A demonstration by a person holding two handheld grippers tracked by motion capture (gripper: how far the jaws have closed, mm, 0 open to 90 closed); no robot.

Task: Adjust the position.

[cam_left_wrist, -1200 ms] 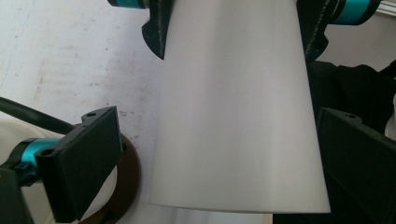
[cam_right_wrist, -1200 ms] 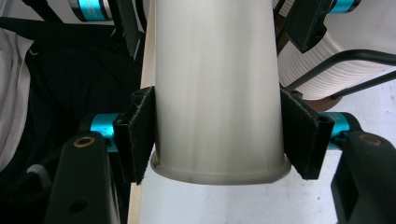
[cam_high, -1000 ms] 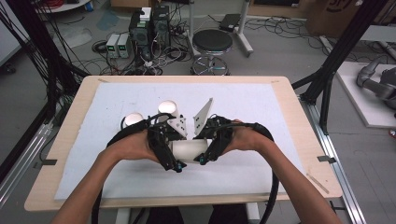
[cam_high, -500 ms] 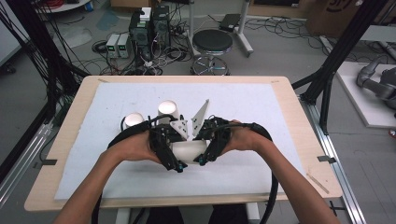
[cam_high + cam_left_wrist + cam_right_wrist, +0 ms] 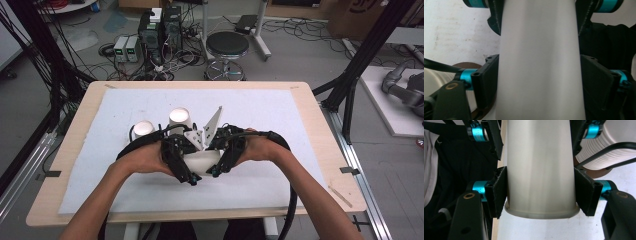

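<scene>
You hold a white cup [image 5: 202, 161] level between both grippers, just in front of two upright cup stacks [image 5: 180, 120]. The right gripper [image 5: 540, 195] pinches its rim end; the left gripper [image 5: 540, 82], just closing, clasps its body. Squeezing harder could crumple it.

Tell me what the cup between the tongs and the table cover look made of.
Cup: likely thin plastic or coated paper; smooth white wall with a soft sheen and a rolled rim. Table cover: looks like matte white cloth or foam sheet, faintly stained, with no glare, laid over a pale wood tabletop.
</scene>
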